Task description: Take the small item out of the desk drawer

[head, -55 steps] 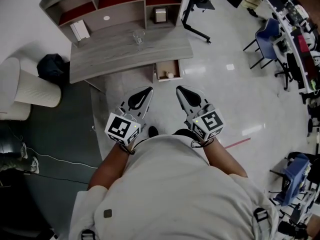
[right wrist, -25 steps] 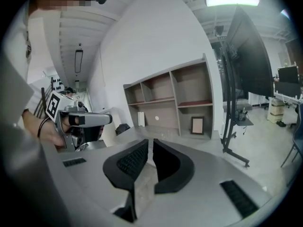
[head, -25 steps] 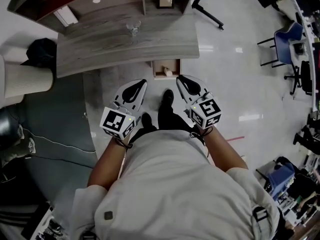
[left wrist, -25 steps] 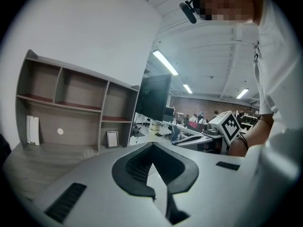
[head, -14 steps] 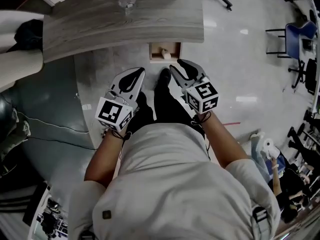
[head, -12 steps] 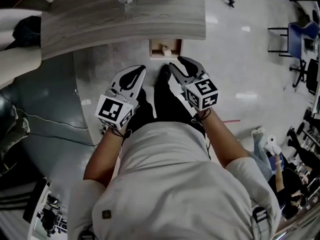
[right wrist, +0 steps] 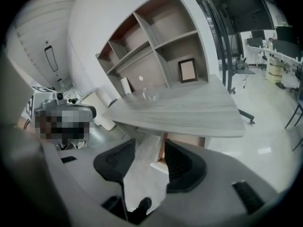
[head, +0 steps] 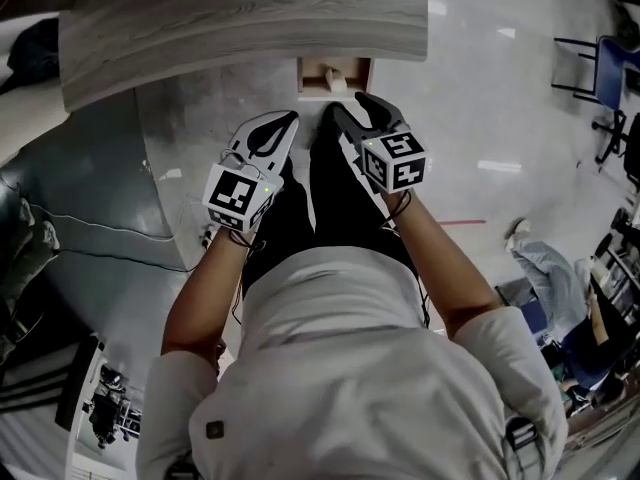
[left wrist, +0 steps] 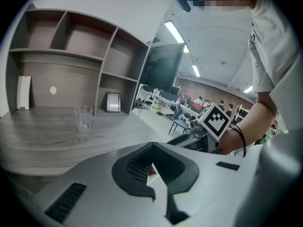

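The open drawer (head: 331, 76) sticks out from under the grey wooden desk (head: 250, 18). A small pale item (head: 338, 84) lies inside it. My right gripper (head: 356, 106) hovers just in front of the drawer, a little above it; its jaws are opening and nothing is between them. In the right gripper view the drawer (right wrist: 160, 161) shows between the parted pads of the right gripper (right wrist: 150, 144), and the item is hidden there. My left gripper (head: 283, 121) hangs to the drawer's left, shut and empty; its pads (left wrist: 142, 164) meet at the tip.
A clear glass (left wrist: 83, 118) stands on the desk (left wrist: 71, 141), with open shelves (right wrist: 156, 56) behind it holding a small frame (right wrist: 187, 70). The person's dark legs (head: 330, 198) are right below the grippers. Office chairs (head: 600, 78) stand off to the right.
The person has stepped up to the desk, so the drawer now lies just ahead of the grippers. The right gripper has reached toward the drawer and its jaws have parted.
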The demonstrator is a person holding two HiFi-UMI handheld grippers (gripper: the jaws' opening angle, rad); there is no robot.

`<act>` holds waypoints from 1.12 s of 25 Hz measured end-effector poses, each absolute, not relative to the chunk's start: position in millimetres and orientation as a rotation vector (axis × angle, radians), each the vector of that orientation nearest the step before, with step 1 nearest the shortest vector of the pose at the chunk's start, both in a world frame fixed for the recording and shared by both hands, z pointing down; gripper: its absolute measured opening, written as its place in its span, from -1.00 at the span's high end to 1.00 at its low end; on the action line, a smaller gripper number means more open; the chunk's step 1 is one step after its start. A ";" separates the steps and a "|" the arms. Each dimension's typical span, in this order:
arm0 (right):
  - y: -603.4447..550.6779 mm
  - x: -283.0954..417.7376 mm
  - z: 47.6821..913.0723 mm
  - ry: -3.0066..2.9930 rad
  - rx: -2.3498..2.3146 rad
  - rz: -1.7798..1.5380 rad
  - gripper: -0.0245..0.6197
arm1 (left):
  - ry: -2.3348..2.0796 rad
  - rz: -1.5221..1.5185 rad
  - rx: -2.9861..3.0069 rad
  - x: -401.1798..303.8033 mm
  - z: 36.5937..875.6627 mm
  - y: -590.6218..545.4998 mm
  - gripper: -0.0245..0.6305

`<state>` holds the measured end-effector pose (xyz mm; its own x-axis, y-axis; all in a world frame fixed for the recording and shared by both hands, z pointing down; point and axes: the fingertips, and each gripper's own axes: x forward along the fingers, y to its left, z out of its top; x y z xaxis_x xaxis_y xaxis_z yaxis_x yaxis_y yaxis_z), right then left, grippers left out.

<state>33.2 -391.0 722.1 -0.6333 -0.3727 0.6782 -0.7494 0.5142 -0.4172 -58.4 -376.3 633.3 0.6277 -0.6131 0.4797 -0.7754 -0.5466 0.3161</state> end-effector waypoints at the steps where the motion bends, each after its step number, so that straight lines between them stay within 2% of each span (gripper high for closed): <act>1: -391.9 33.9 731.4 -2.229 0.918 0.980 0.29 | -1.086 0.442 2.344 -58.1 641.0 -378.7 0.88; 10: -392.7 44.0 823.0 -2.063 0.947 1.061 0.20 | -1.069 0.496 2.292 -49.6 700.5 -402.9 0.88; 28: -405.7 29.7 944.3 -1.885 0.918 1.118 0.17 | -1.014 0.570 2.208 -39.3 795.2 -428.6 0.88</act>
<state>29.7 -405.7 944.3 -0.4642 -0.2012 0.8625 -0.8534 0.3622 -0.3748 -39.3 -428.6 795.2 0.6094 -0.5088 0.6081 -0.7839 -0.5016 0.3659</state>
